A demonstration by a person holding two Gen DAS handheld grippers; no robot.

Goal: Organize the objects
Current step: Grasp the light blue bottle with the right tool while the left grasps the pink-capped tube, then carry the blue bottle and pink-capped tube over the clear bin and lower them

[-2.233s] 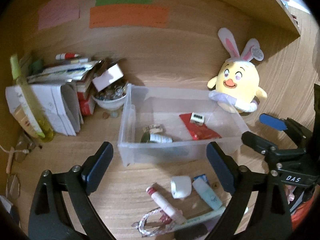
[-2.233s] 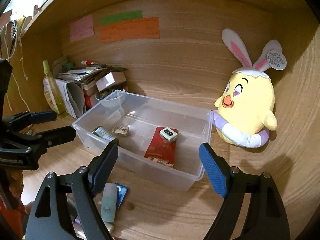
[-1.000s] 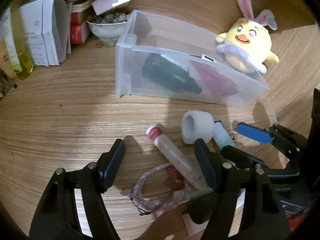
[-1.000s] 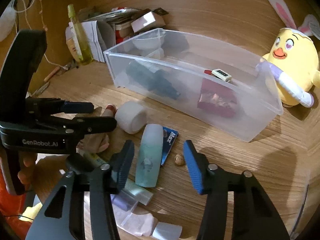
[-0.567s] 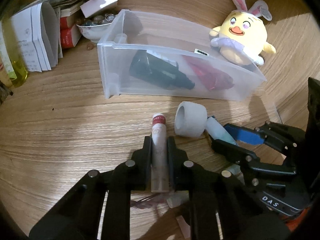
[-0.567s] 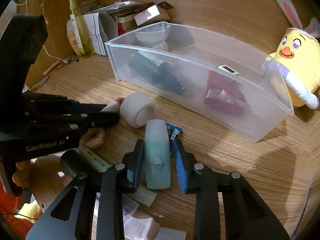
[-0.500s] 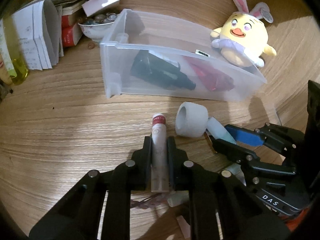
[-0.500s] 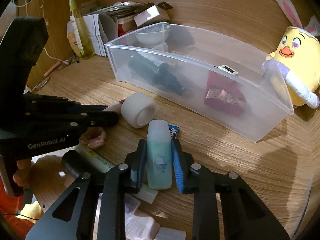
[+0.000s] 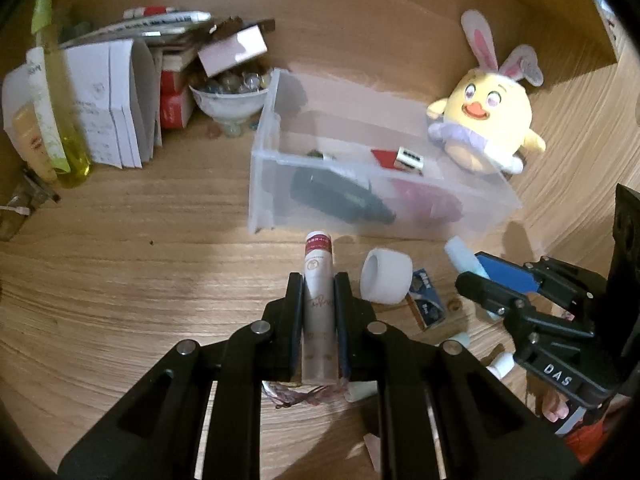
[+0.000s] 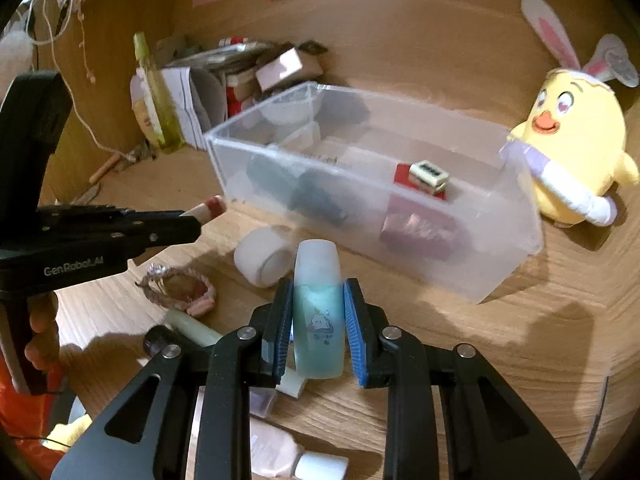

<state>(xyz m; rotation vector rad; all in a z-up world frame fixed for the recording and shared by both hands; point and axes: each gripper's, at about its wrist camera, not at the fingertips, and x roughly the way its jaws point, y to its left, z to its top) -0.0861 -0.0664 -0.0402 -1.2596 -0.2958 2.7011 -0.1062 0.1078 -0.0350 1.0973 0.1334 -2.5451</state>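
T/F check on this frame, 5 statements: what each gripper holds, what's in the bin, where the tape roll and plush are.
1. The left gripper is shut on the red-capped tube. True.
2. The right gripper is open and holds nothing. False: it is shut on the teal bottle.
3. The clear plastic bin is empty. False: a dark bottle, a red packet and a small tile lie inside.
4. The white tape roll lies on the desk outside the bin. True.
5. The chick plush sits inside the bin. False: it sits beside it.

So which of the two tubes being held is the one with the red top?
The slim pale tube clamped in the left gripper. Its far end is red, while the right gripper holds a wider blue-green tube with a frosted cap.
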